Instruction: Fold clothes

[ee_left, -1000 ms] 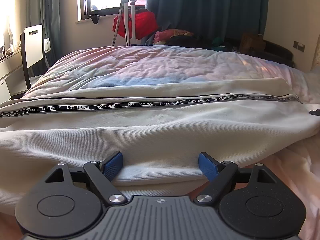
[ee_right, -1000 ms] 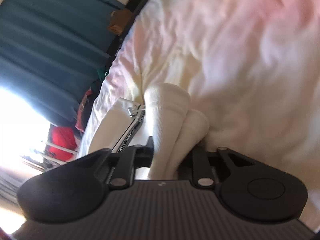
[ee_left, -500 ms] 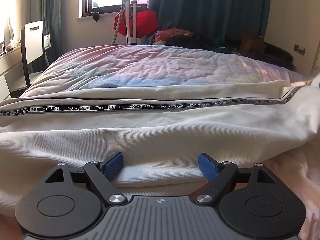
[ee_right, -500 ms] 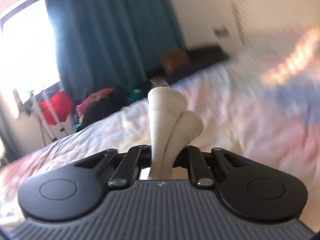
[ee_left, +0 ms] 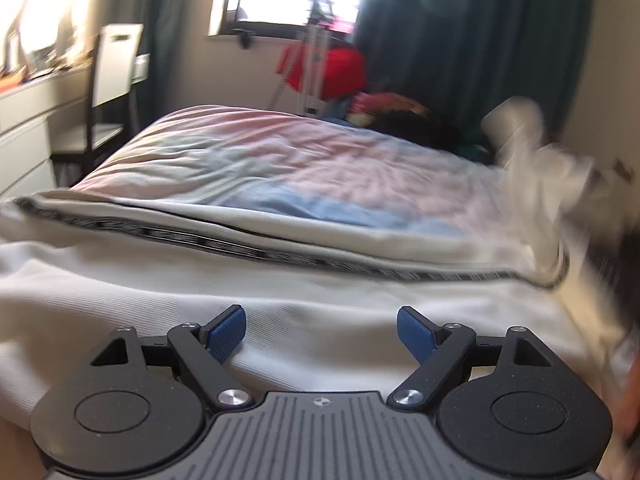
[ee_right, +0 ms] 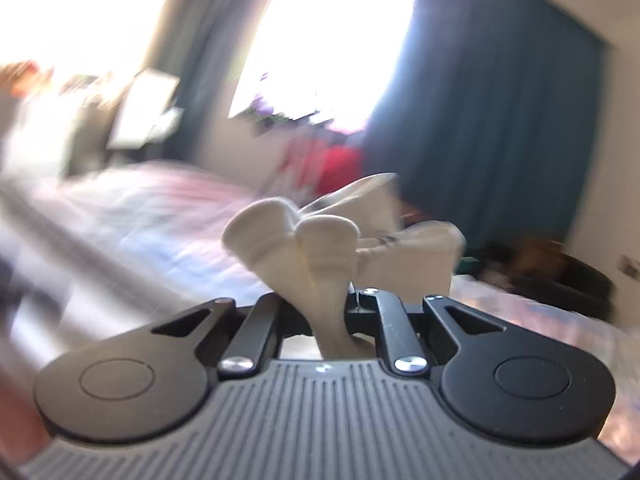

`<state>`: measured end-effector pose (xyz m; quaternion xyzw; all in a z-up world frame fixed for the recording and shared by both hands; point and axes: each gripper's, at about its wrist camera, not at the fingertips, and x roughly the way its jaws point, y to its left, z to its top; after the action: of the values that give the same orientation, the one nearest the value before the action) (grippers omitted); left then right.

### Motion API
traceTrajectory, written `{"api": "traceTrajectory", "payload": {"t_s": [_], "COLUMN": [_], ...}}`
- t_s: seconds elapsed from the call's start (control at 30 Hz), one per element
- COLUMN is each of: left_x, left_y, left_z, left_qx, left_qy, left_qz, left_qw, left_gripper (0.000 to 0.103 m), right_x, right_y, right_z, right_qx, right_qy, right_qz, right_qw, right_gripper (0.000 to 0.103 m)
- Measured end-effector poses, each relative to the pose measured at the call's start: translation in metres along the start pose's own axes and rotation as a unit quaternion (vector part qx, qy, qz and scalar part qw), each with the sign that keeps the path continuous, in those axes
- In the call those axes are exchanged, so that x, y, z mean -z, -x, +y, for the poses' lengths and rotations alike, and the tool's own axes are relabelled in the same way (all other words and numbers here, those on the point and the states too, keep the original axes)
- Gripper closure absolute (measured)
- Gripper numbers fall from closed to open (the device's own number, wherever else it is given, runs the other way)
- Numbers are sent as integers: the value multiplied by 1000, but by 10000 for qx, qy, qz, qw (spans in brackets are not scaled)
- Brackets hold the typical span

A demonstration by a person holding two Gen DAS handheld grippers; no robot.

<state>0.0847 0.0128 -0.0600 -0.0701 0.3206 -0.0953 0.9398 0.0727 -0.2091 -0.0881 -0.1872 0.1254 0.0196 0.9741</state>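
A cream garment [ee_left: 160, 280] with a black lettered tape stripe [ee_left: 256, 250] lies across the bed's near edge. My left gripper [ee_left: 320, 330] is open, its blue pads [ee_left: 226, 330] resting over the garment's near part, holding nothing. My right gripper [ee_right: 328, 320] is shut on a bunched cream end of the garment [ee_right: 316, 248] and holds it in the air. That raised end shows blurred at the right of the left wrist view [ee_left: 532, 152].
The pastel bedspread [ee_left: 300, 168] stretches behind the garment. A white chair [ee_left: 116, 68] and desk [ee_left: 28, 96] stand at the left. A red bag [ee_left: 336, 72], a stand and a clothes pile sit under the window by dark curtains [ee_left: 472, 32].
My right gripper has lifted the garment's end off the bed and swung it up and leftward. The garment's right part has risen. My left gripper has tilted slightly and stays open.
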Motion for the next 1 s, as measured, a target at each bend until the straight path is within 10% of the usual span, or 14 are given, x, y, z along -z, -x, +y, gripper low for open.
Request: {"api": "traceTrajectory", "payload": {"t_s": [0.23, 0.6, 0.87, 1.0], "left_x": [-14, -25, -27, -27], "left_y": [8, 14, 14, 18], "left_z": [36, 58, 69, 67], "left_qx": [276, 453, 379, 408], "left_qy": [842, 1343, 1474, 1399], "left_qz": [-34, -204, -219, -319], "left_qw": [9961, 9897, 9881, 9888], "left_gripper": [20, 20, 20, 20], "right_x": [28, -13, -20, -27], "right_y": [-16, 13, 8, 14], "right_z": [48, 69, 76, 56], "right_qx": [-773, -1341, -2067, -2970], "right_qy": [974, 294, 17, -858], "right_qz": [796, 171, 816, 1271], "right_qw": [9890, 9904, 9750, 9425], "right_gripper": [89, 89, 85, 34]}}
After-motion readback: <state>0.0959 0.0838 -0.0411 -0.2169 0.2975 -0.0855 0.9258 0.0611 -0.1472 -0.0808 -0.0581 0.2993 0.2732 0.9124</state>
